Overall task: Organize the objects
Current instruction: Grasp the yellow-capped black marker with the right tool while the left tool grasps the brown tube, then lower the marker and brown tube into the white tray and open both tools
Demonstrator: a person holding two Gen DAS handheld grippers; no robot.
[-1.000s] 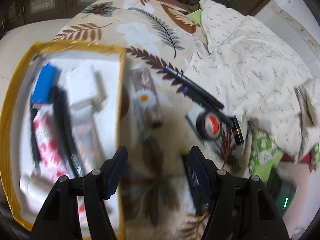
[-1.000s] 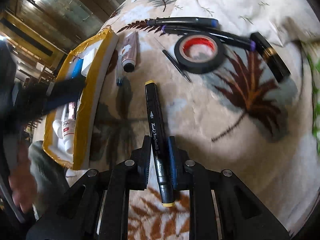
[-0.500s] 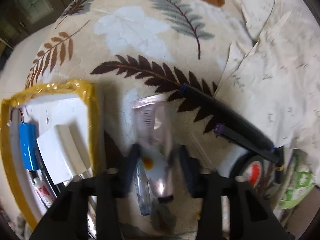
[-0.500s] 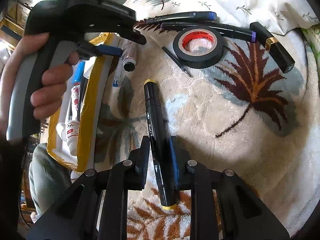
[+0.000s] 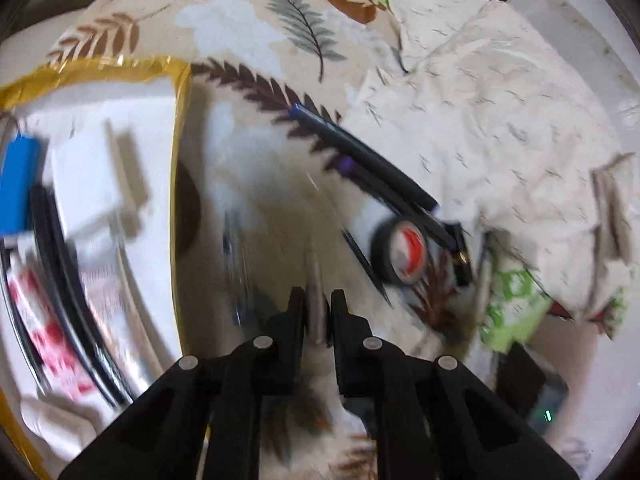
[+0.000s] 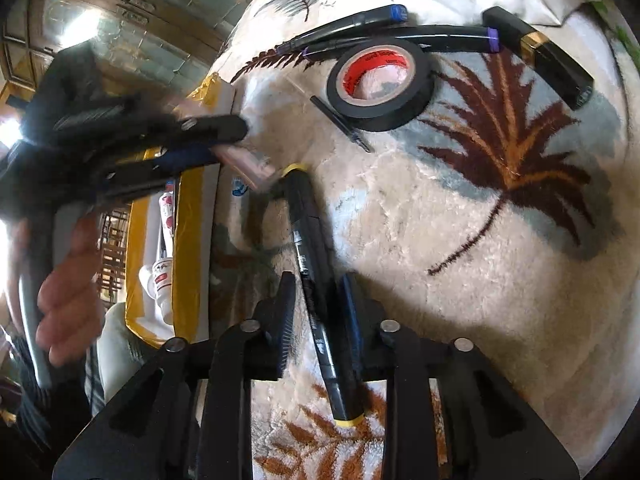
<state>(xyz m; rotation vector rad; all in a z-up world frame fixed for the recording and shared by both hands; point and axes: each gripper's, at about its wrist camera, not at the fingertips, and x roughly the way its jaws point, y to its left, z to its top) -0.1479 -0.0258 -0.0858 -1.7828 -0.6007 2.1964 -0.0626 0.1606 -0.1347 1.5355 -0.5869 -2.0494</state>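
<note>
Pinkish tube [image 6: 244, 162] is clamped in the left claw [image 5: 318, 312], lifted off the blanket, w/ its cap end hanging just above the yellow tip of the black marker [image 6: 316, 264]. In the left wrist view the tube is a blurred sliver between the pads. Left claw's jaws have just been closing, now narrow on the tube. Black marker lies on the leaf-print blanket [image 6: 480, 240] between the fingers of the right claw [image 6: 316, 288]; its jaws have just been opening, gap shows on the left side, so not gripped. Yellow-edged box [image 5: 176, 128] sits just left, w/ blue item, white tubes, black pens inside. Farther out: black tape roll [image 6: 380, 80], two more markers, black-gold case [image 6: 540, 56].
</note>
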